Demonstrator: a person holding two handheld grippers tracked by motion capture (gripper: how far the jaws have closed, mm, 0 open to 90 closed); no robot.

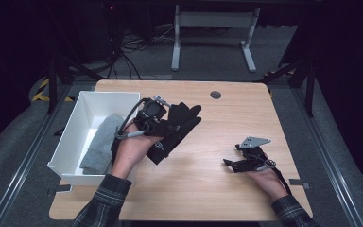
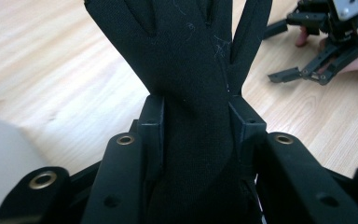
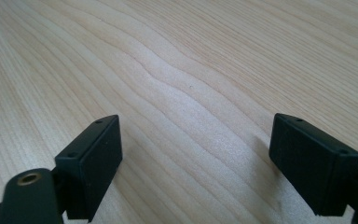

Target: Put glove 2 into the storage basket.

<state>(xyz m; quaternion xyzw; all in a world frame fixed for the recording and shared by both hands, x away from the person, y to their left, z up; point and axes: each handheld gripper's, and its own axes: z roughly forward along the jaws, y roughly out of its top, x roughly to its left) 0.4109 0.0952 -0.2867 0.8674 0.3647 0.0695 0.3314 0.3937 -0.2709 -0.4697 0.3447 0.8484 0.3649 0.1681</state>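
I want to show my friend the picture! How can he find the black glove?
Start at the white box on the wooden table's left side. Just right of it, the left hand-held gripper pinches a black glove. Its spread fingers and dark colour set it apart from the grey rolled cloth inside the box.

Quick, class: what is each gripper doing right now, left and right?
Left gripper: shut on the black glove.
Right gripper: open, holding nothing, over the table.

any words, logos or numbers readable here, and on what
None can be read.
The black glove shut in the left gripper bears a small pale mark near its cuff in the high view, too small and blurred to read.
White bin, grey cloth, table: no text seen.
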